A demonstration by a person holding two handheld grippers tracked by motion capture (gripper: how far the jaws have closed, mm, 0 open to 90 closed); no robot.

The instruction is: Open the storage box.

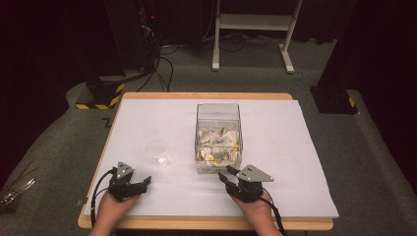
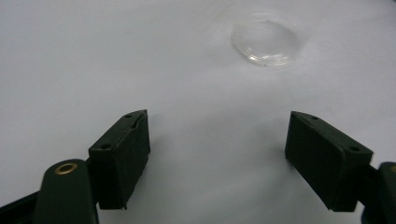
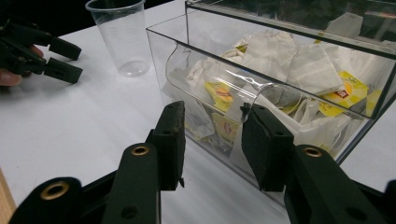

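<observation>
While right gripper [image 3: 212, 140] fingers, nearly closed, empty, face box [image 1: 218, 135] edge, left gripper [image 2: 217, 154] fingers wide, empty

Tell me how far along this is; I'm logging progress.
Nothing looks done: the cup stands empty and the tea bags are all in the clear box. In hand: the right gripper, nearly shut and empty, nears the box's front. The left gripper waits open.

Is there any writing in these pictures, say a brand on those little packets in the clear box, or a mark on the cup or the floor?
Yellow tags with a red badge on the tea bags in the clear box: too blurred to read.
Plastic cup: no print to be seen.
Dark mark on the floor by the table's far left corner: too small to read.
</observation>
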